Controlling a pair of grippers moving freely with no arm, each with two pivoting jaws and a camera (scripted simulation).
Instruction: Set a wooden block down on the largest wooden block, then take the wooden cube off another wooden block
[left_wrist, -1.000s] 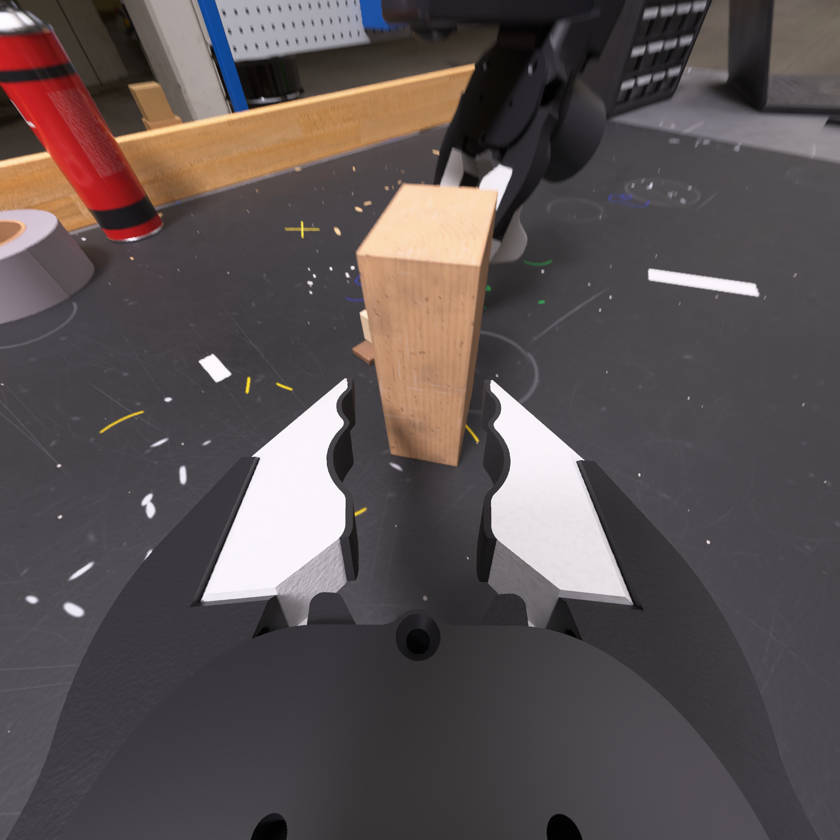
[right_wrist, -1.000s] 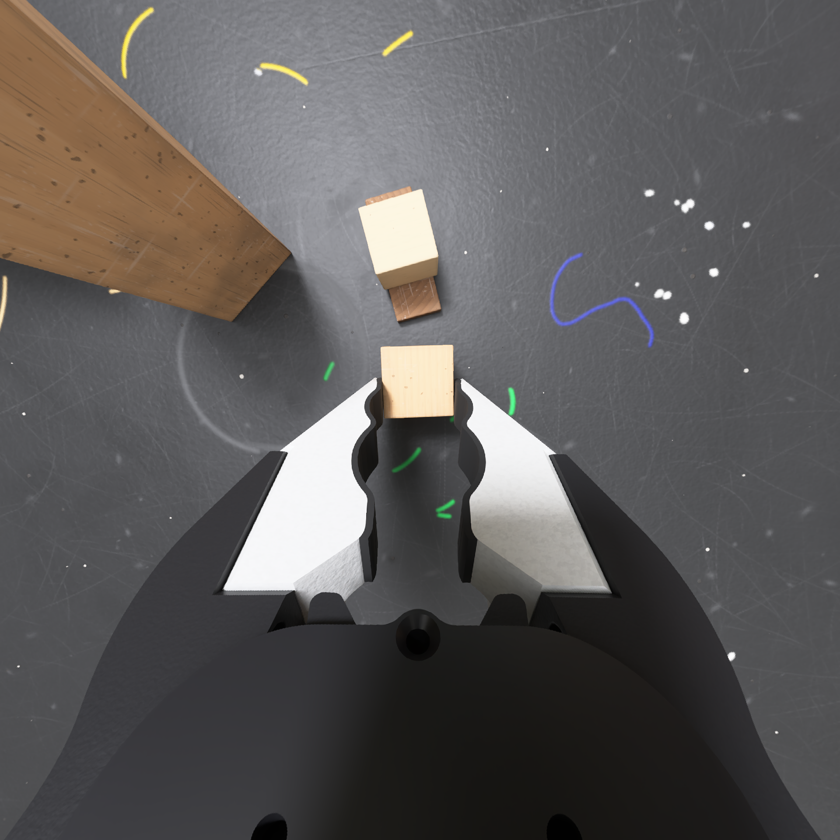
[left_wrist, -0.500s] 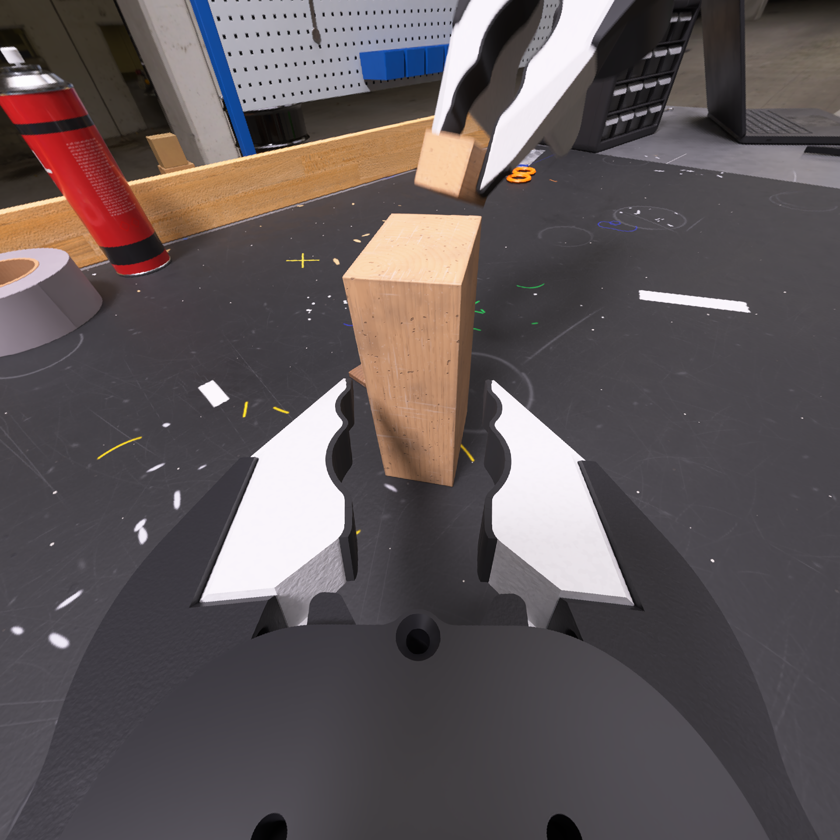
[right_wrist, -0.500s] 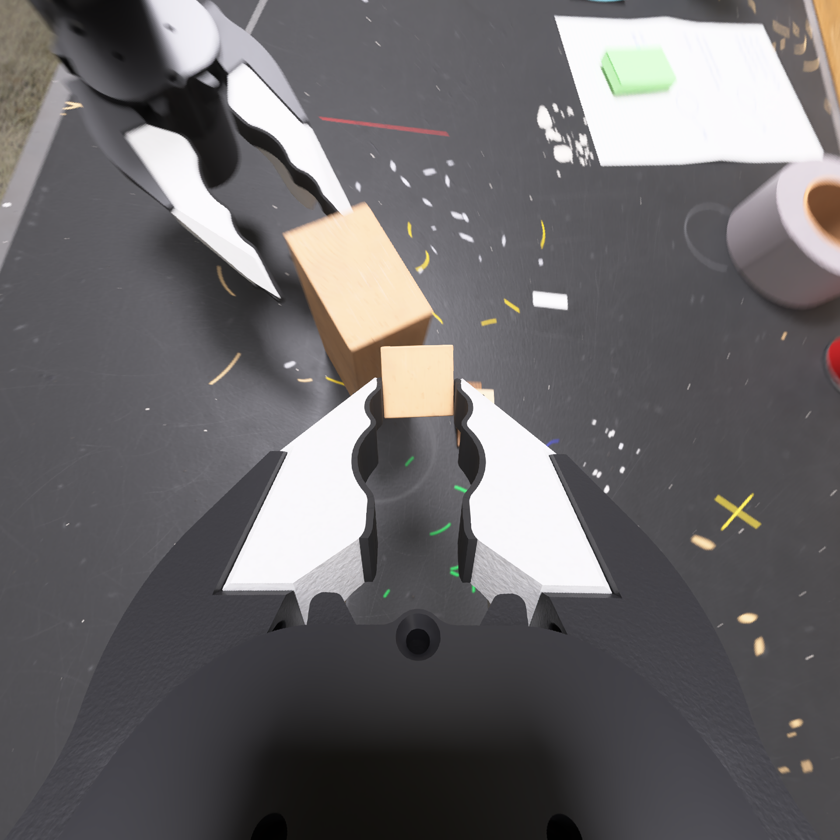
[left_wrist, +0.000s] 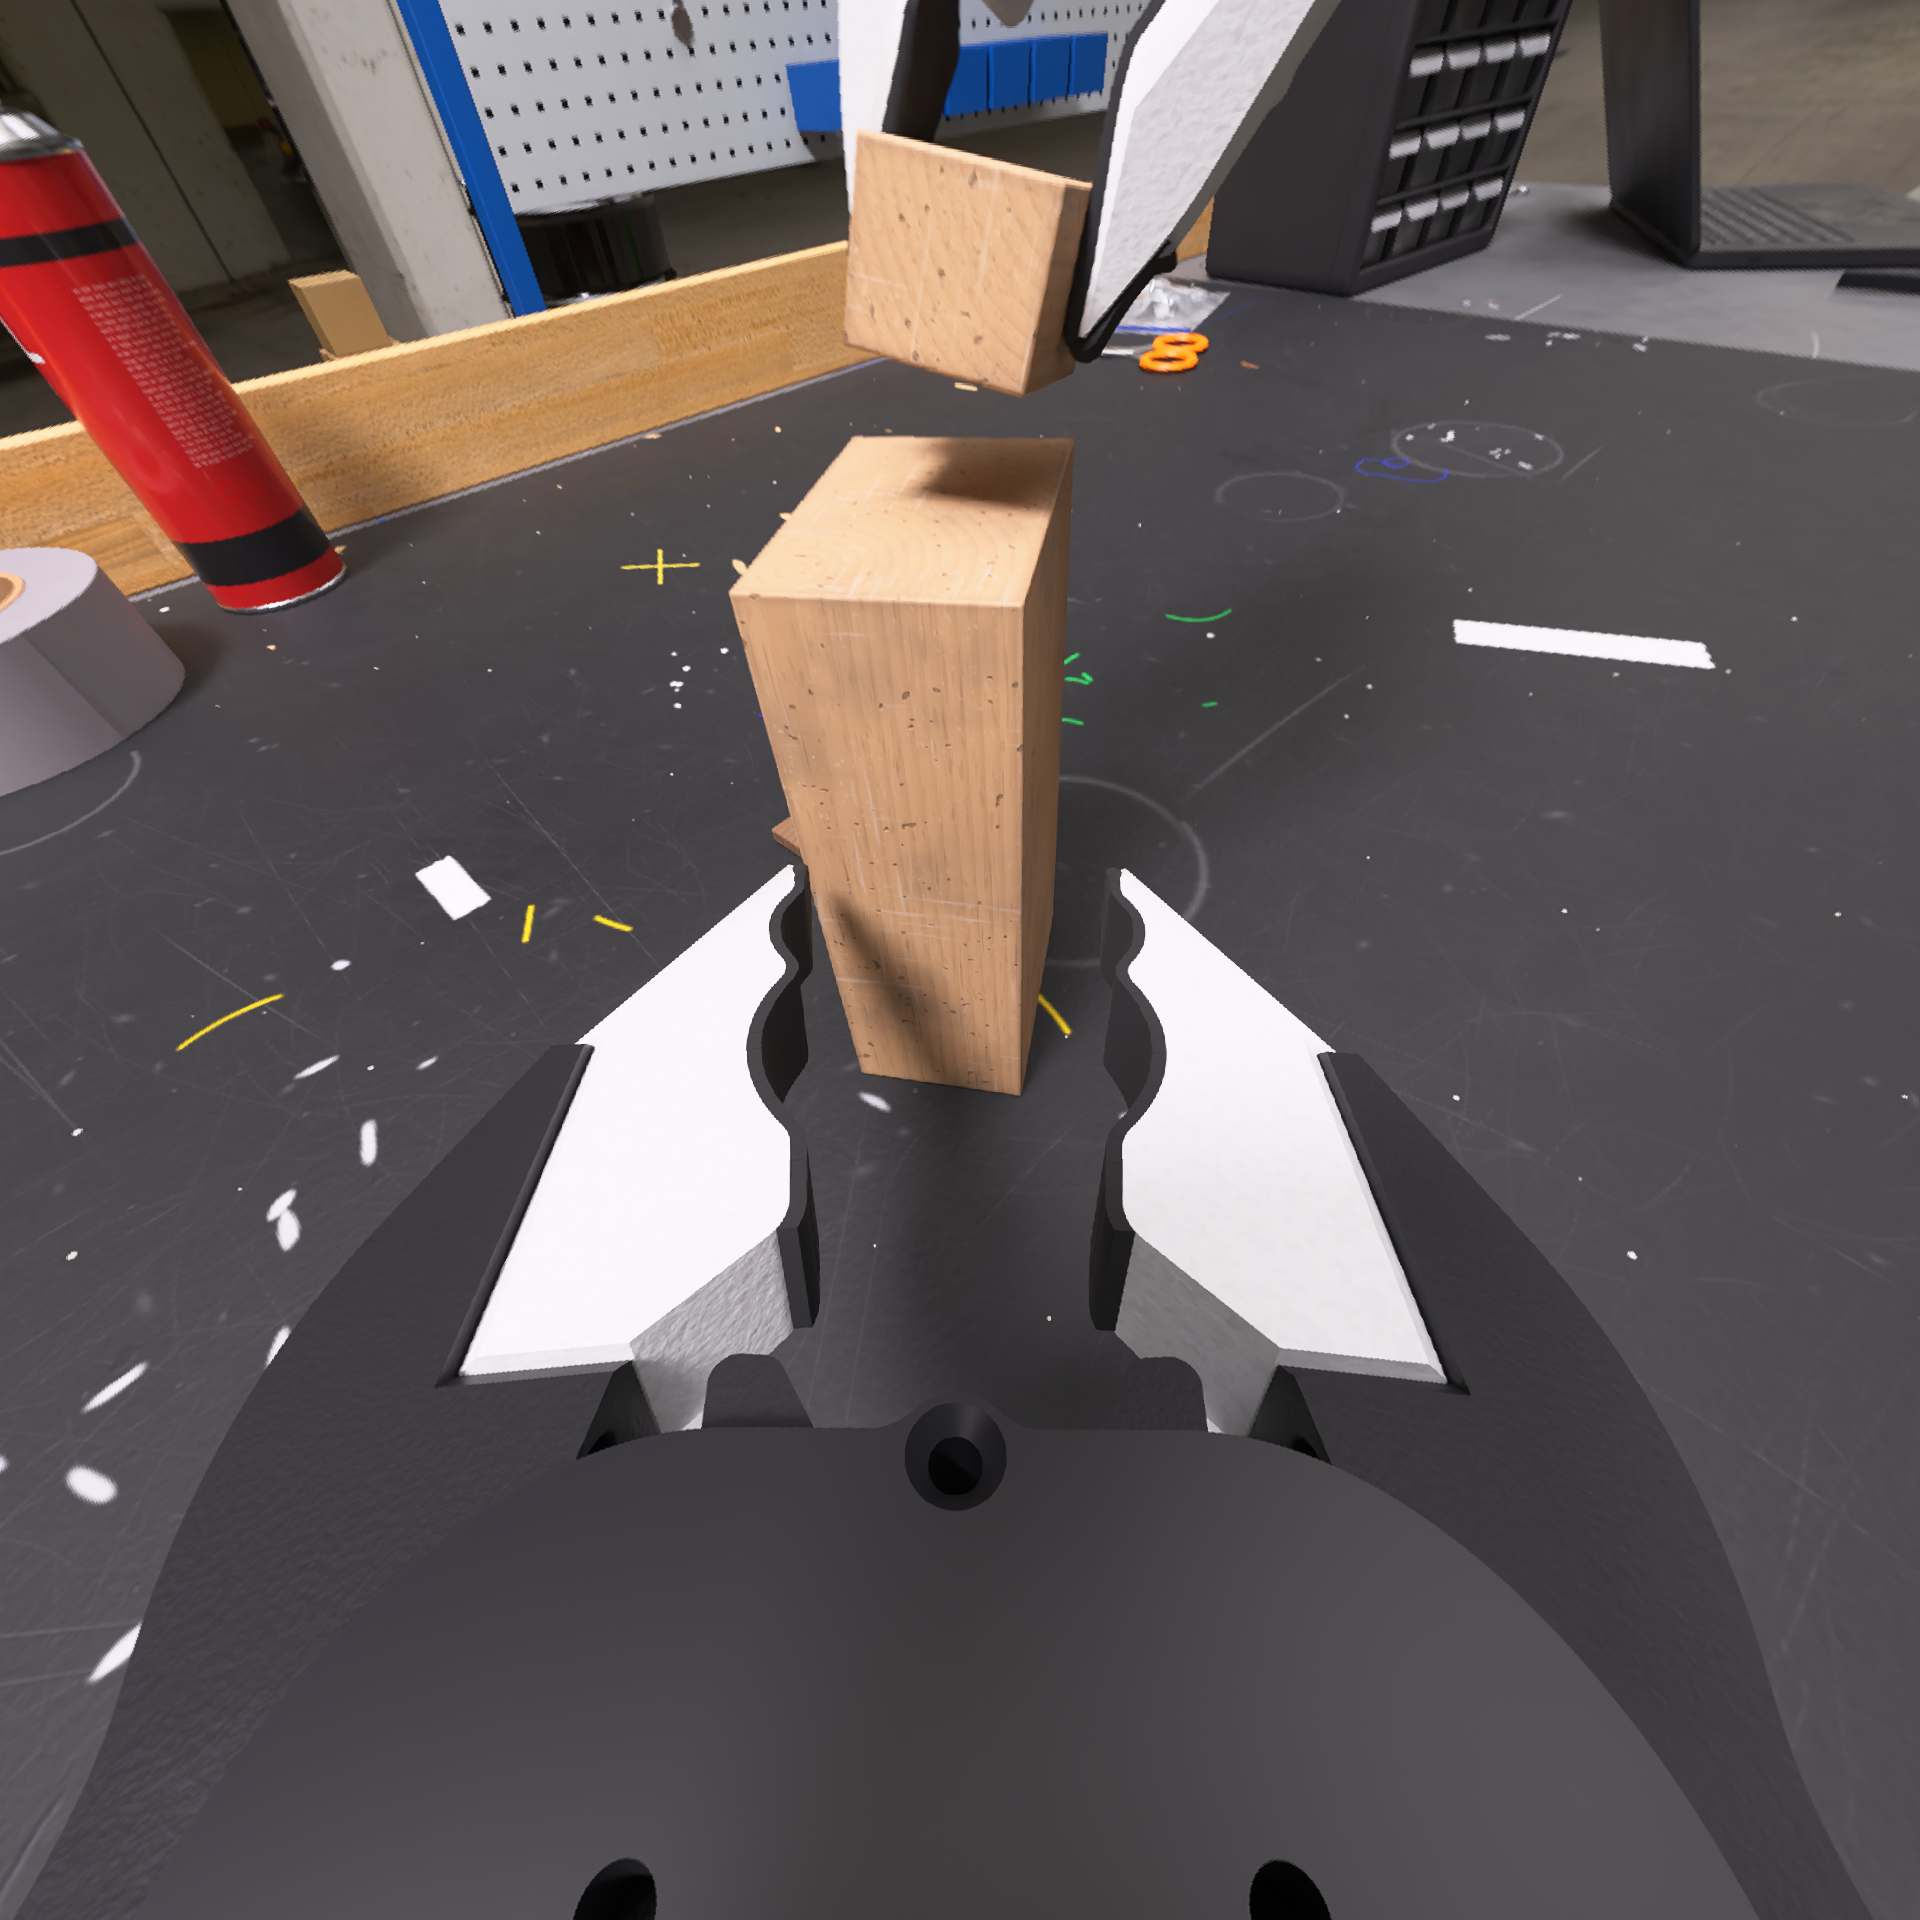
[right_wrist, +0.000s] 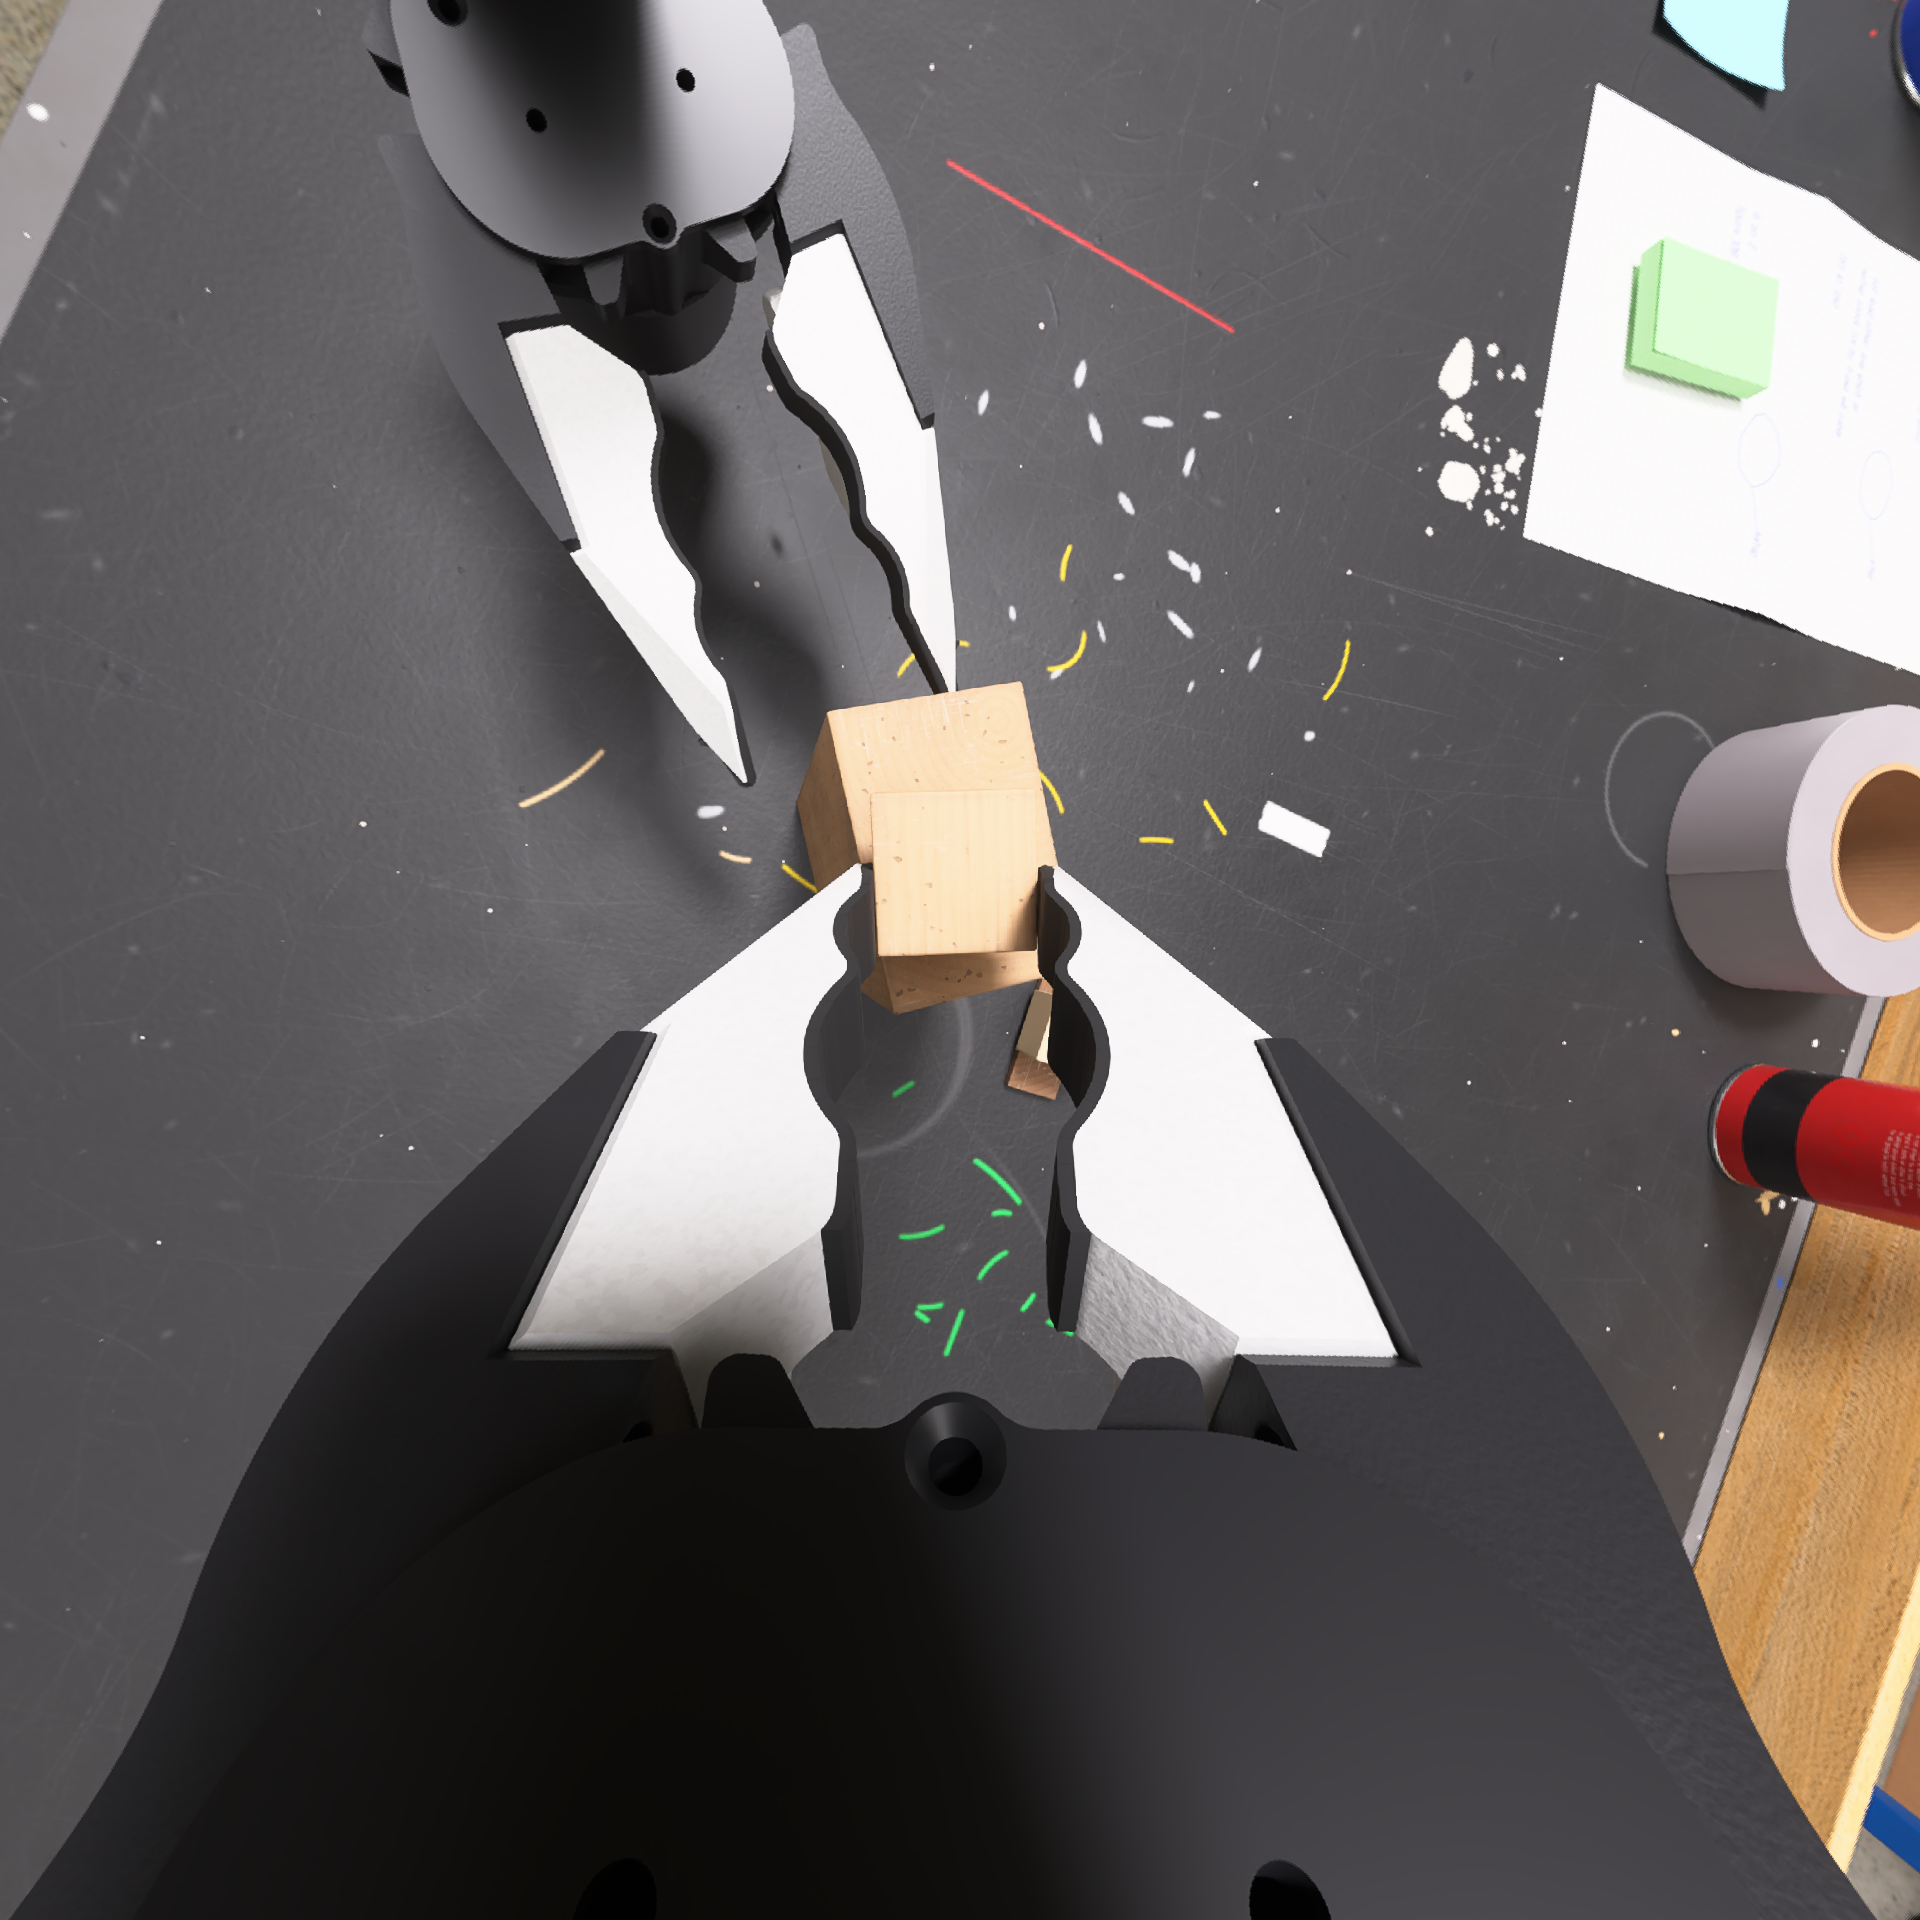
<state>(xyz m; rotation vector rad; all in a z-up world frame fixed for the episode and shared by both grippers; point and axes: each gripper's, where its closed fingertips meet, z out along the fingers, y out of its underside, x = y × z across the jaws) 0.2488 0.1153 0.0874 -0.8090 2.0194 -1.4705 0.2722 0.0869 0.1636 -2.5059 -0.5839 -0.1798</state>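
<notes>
A scratched dark workbench (left_wrist: 1558, 1039) fills both views, with a pegboard wall across the top of the left wrist view. At that view's left edge sit a grey tape roll (left_wrist: 62, 665) and a red spray can (left_wrist: 135, 364). In the centre the tall wooden block (left_wrist: 914, 769) stands upright on the bench. Compared with half a second ago, the small wooden block (left_wrist: 951, 260) has come closer and now hangs just above the tall block's top, apart from it, casting a shadow there. The left gripper (left_wrist: 956, 904) sits low with its jaws spread on either side of the tall block's base, holding nothing. The right gripper (right_wrist: 951, 904), pointing steeply down, is clenched on the small block. Just right of its fingertips, a pale wooden cube (right_wrist: 1034, 1034) rests on a flat brown block (right_wrist: 1034, 1081).
</notes>
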